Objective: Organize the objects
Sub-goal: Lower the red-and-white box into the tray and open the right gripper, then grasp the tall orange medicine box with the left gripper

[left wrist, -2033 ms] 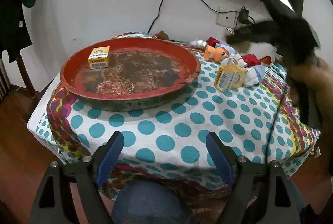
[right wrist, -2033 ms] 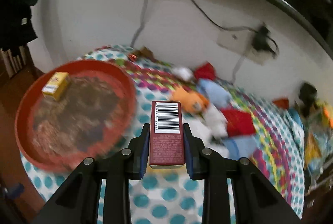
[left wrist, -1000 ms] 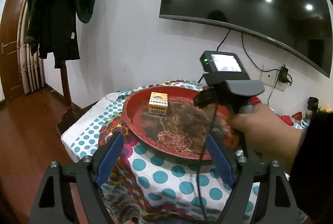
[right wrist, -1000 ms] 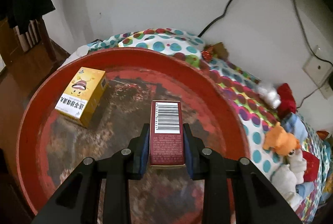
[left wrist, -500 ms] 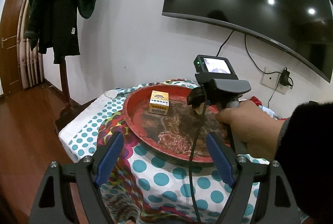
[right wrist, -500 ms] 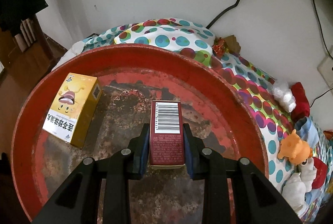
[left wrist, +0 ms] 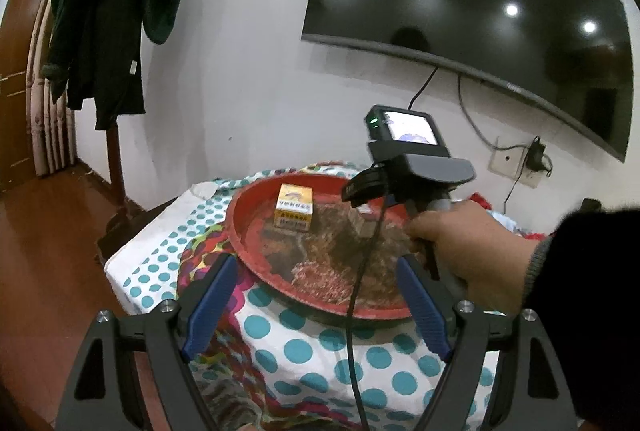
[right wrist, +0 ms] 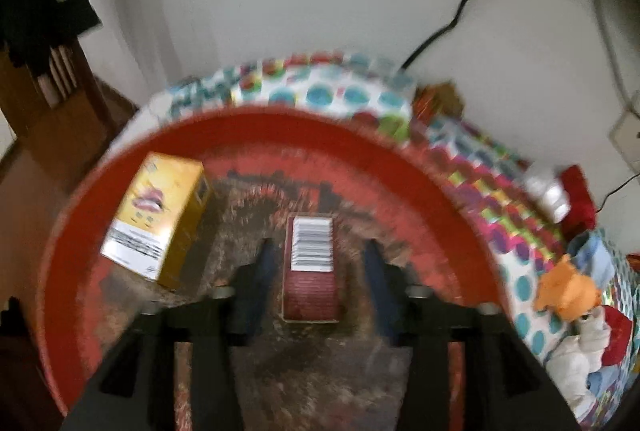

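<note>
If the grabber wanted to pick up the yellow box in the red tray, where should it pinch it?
Probably across its two long narrow sides. The yellow box lies flat on its broad face in the red tray, so those sides stand free. Come down from above; the dark red box, lying between the just-opened jaws of the right gripper, is clear of it.

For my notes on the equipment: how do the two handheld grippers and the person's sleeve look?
The left gripper has a black frame with silver screws and blue finger pads. The right gripper is black and grey, carries a small lit screen and trails a black cable. The sleeve is black with a grey cuff.
</note>
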Tool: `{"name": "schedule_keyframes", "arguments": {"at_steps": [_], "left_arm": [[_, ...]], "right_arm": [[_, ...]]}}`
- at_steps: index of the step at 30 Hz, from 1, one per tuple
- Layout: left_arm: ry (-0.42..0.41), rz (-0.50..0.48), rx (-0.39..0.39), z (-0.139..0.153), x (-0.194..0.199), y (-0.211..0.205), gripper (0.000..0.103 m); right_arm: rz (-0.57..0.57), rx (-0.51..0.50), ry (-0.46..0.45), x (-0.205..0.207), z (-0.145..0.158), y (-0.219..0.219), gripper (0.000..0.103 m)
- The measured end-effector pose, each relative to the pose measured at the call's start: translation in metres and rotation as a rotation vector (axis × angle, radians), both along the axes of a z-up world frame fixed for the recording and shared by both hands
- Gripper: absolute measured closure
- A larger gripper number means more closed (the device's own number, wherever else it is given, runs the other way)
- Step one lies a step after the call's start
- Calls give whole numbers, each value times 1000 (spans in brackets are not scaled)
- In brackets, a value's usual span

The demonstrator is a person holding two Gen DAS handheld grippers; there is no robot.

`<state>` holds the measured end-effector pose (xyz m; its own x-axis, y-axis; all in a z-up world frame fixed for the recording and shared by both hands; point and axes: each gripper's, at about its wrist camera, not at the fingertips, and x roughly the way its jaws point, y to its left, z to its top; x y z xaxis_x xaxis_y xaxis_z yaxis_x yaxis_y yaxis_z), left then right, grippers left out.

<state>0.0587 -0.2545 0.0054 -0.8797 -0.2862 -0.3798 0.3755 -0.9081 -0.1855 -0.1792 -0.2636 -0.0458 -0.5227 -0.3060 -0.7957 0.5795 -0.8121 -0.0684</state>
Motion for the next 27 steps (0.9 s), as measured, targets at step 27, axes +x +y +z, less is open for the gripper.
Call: {"name": "schedule_keyframes", "arguments": {"at_steps": [27], "left_arm": [[-173, -685, -200, -36, -91, 155, 19]], "right_arm": [[-773, -273, 106, 69, -28, 470, 13]]}}
